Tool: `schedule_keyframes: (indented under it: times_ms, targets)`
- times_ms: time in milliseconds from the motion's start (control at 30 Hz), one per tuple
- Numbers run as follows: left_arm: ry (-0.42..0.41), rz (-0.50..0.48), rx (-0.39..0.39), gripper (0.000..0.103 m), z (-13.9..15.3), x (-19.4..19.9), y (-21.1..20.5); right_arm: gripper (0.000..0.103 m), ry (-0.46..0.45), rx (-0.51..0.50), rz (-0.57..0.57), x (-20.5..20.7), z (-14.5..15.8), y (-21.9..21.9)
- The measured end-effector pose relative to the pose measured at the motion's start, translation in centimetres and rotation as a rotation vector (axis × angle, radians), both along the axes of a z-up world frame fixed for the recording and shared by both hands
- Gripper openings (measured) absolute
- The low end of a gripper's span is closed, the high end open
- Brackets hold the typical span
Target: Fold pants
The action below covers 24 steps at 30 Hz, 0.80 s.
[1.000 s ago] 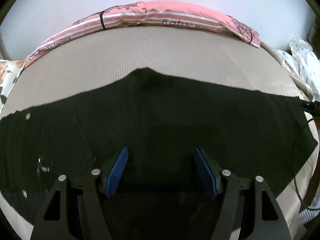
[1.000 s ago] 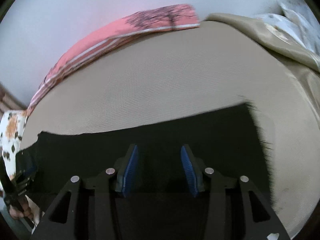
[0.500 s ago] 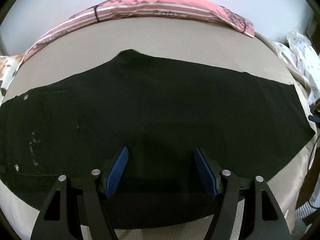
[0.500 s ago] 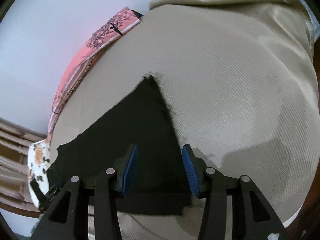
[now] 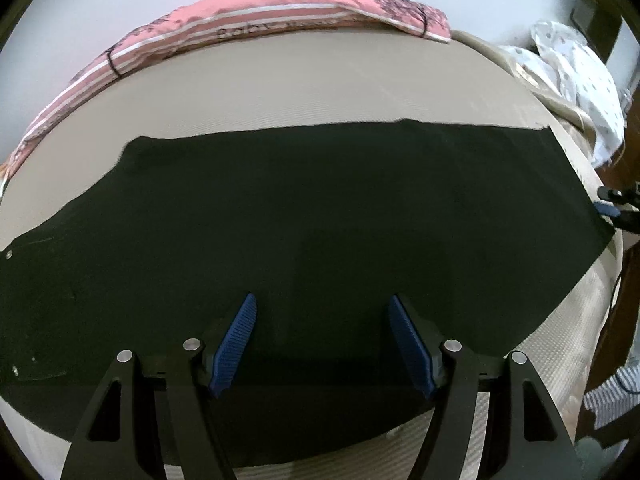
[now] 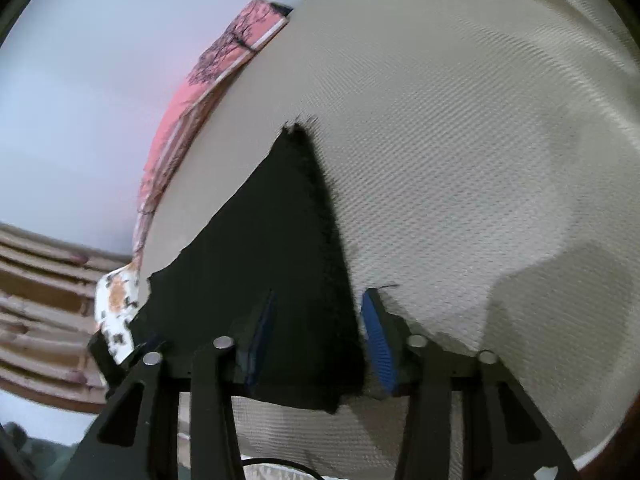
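Black pants (image 5: 320, 208) lie flat and lengthwise across the beige bed (image 5: 320, 80), waist end at the left, leg hem at the right. My left gripper (image 5: 322, 312) is open and empty, above the near edge of the pants near their middle. My right gripper (image 6: 318, 312) is open over the hem end of the pants (image 6: 272, 248), its jaws astride the frayed hem edge, closed on nothing. In the left wrist view the right gripper (image 5: 612, 208) shows at the far right by the hem.
A pink striped pillow (image 5: 256, 16) lies along the bed's far edge by the white wall. White spotted cloth (image 5: 576, 76) is heaped at the far right corner. The bed's right edge drops off next to dark wooden furniture (image 5: 628, 288).
The left view has shifted right along the pants, so the waist slid to the left edge. The right gripper has moved closer over the hem end; both stay open.
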<state>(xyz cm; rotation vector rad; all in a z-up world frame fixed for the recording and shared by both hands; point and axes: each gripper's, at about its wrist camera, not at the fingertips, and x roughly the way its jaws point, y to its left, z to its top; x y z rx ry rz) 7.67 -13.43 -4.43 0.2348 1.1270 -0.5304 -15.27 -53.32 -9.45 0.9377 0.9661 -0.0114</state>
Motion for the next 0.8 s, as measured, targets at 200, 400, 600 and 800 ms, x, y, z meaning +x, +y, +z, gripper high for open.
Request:
schedule_keyframes:
  times_ms: [200,400,600,800]
  targets:
    - [-0.017,-0.002,0.017,0.074,-0.4,0.1,-0.8,0.027,-0.036,0.052,0.049,1.6,-0.9,0.2]
    - [-0.020,0.001,0.029,0.076,-0.4,0.3,-1.2,0.015,-0.057,0.051,0.068,3.8,-1.4,0.7]
    - [-0.027,0.002,0.031,0.079,-0.6,0.1,-1.2,0.009,-0.054,0.044,0.030,4.4,-1.5,1.0]
    - [-0.013,-0.010,0.045,0.080,-0.5,0.7,-1.3,0.007,-0.080,0.048,-0.034,4.1,-0.5,1.8]
